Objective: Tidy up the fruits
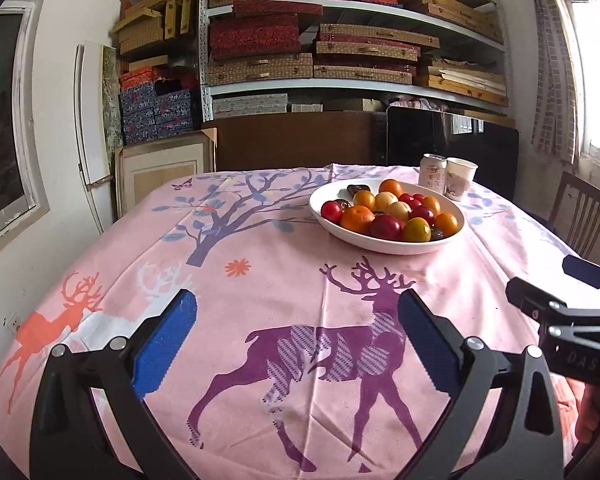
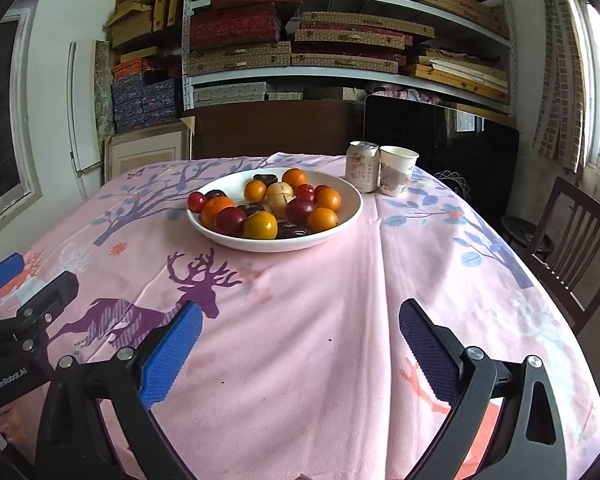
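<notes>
Fruits (image 2: 274, 208), mixed: all heaped in white bowl (image 2: 352, 208), far half of table (image 2: 340, 320); none seen loose on cloth. Can (image 2: 363, 166) & cup (image 2: 398, 170) kept just behind. Left gripper (image 1: 298, 340) & right gripper (image 2: 300, 348): jaws spread, nothing held, hovered well short of bowl, prob. for clear view.

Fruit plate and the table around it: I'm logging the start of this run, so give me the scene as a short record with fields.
surface: table under a pink deer-print tablecloth
plate: white plate, heaped with fruit
fruit: oranges, red plums, pale round fruit, dark pieces
behind plate: drink can beside a paper cup, both upright
left gripper: jaws wide, empty
right gripper: jaws wide, empty
</notes>
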`<action>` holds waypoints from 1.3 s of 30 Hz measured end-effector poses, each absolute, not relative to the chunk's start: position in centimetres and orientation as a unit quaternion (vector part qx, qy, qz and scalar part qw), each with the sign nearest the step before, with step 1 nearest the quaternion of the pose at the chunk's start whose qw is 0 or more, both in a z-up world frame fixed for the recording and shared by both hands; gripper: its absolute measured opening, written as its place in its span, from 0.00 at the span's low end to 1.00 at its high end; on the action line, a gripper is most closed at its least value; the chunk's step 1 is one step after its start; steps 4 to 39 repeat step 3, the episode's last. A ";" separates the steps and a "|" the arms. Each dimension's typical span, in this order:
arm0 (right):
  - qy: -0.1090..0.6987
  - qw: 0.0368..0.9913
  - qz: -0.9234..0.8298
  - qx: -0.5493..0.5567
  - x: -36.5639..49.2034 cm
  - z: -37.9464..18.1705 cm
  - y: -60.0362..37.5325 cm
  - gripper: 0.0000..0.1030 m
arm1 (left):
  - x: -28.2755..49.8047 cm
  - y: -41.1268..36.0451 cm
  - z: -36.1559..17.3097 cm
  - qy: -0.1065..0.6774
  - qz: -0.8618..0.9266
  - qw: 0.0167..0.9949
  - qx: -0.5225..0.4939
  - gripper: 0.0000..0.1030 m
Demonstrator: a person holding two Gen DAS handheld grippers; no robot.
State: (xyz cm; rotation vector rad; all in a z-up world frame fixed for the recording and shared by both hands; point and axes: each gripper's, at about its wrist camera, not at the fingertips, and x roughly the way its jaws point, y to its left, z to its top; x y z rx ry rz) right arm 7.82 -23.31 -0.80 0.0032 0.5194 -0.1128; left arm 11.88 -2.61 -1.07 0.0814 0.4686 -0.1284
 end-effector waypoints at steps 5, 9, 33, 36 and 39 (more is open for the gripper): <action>0.255 0.965 -0.057 -0.012 7.8 -0.9 -22.7 0.97 | 11.9 -2.6 -1.2 0.234 -0.062 0.969 0.043 0.96; 0.255 0.965 -0.057 -0.012 7.8 -0.9 -22.7 0.97 | 11.9 -2.6 -1.2 0.234 -0.062 0.969 0.043 0.96; 0.255 0.965 -0.057 -0.012 7.8 -0.9 -22.7 0.97 | 11.9 -2.6 -1.2 0.234 -0.062 0.969 0.043 0.96; 0.255 0.965 -0.057 -0.012 7.8 -0.9 -22.7 0.97 | 11.9 -2.6 -1.2 0.234 -0.062 0.969 0.043 0.96; 0.255 0.965 -0.057 -0.012 7.8 -0.9 -22.7 0.97 | 11.9 -2.6 -1.2 0.234 -0.062 0.969 0.043 0.96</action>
